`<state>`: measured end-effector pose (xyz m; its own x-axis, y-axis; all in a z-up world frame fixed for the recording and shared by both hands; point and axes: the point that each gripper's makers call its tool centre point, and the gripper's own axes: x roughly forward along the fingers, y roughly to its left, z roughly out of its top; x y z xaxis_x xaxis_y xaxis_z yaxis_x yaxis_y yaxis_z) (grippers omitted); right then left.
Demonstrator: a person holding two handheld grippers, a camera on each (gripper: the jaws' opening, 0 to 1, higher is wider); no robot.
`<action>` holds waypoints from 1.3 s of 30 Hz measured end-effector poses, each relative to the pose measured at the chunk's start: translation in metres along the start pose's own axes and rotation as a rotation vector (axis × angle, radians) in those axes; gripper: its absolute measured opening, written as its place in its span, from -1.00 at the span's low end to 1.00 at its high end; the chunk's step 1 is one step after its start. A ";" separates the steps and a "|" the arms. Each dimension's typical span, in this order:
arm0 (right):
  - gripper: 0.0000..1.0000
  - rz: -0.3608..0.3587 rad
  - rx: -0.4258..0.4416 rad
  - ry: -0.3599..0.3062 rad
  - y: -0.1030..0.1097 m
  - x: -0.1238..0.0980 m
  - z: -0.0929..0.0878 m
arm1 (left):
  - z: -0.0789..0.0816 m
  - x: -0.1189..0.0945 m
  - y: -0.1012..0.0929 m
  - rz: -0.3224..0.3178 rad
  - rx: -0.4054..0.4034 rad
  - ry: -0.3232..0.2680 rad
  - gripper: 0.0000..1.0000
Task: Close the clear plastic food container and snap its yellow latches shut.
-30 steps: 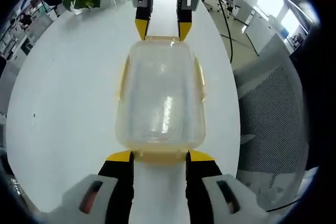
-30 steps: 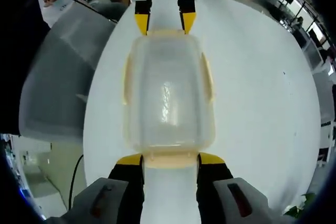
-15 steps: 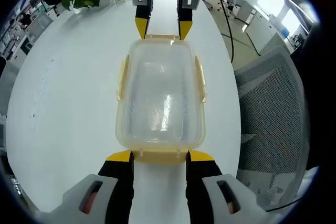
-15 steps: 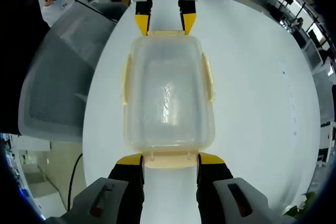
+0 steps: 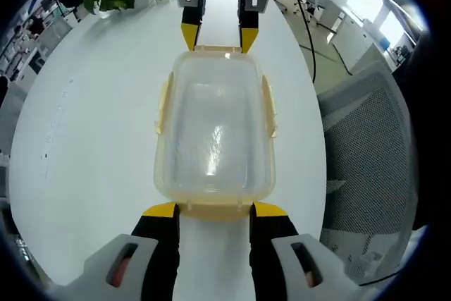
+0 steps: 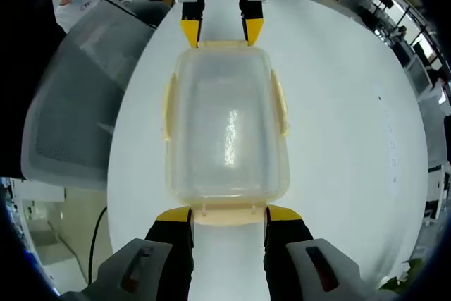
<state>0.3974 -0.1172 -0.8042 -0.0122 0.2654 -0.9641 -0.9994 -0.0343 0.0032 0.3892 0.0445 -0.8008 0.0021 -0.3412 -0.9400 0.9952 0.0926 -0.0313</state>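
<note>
Container point(image 5: 214, 132) sits flat on the round white desk point(image 5: 84, 146), lid on, held end to end between the two tongs. Left tongs point(image 5: 214, 211) stand apart, yellow tips either side of the near end latch point(image 5: 214, 209), just at it; whether they touch it is hard to tell. Right tongs point(image 6: 227, 215) stand apart the same way at the opposite end latch point(image 6: 227, 213), and each pair shows at the top of the other's view. Clear, slightly milky plastic, a rounded rectangle with a smooth glossy lid catching a streak of glare, pale yellow latch flaps on all four sides. The side latches point(image 6: 281, 107) look flared outward, so likely not yet snapped, though that is a judgement. Looks empty and light, stiff in the walls but with a lid that would flex, and slick, so it could skate on the smooth desk. Best purchase is on the latch flaps themselves, pressing each down against the rim while the other tongs brace the far end
</note>
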 end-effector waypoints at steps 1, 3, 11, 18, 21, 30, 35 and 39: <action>-0.26 0.000 0.001 -0.001 0.000 0.000 0.000 | 0.000 0.000 0.000 0.001 0.004 0.000 -0.26; -0.26 -0.003 0.001 -0.002 0.000 0.001 0.000 | 0.000 0.001 0.000 0.001 0.003 0.001 -0.26; -0.27 -0.006 -0.003 -0.008 0.000 0.003 0.000 | -0.001 0.003 0.000 0.005 0.010 0.000 -0.26; -0.26 -0.010 0.000 -0.018 0.000 0.002 0.000 | -0.001 0.003 -0.001 0.007 0.010 -0.004 -0.25; -0.25 -0.009 0.001 -0.025 0.001 0.002 0.000 | -0.001 0.003 -0.001 0.010 0.011 -0.008 -0.25; -0.22 -0.005 -0.051 -0.028 0.002 0.001 0.000 | -0.001 0.000 0.000 0.008 0.034 -0.015 -0.21; -0.21 -0.012 -0.037 -0.032 -0.001 -0.003 0.000 | -0.003 -0.003 0.002 0.015 0.053 -0.001 -0.19; -0.21 -0.002 -0.012 -0.041 -0.002 -0.005 0.001 | -0.004 -0.006 0.004 0.008 0.019 -0.004 -0.11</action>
<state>0.3990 -0.1176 -0.7990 -0.0118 0.3043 -0.9525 -0.9990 -0.0456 -0.0022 0.3924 0.0506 -0.7970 0.0107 -0.3438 -0.9390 0.9969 0.0772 -0.0169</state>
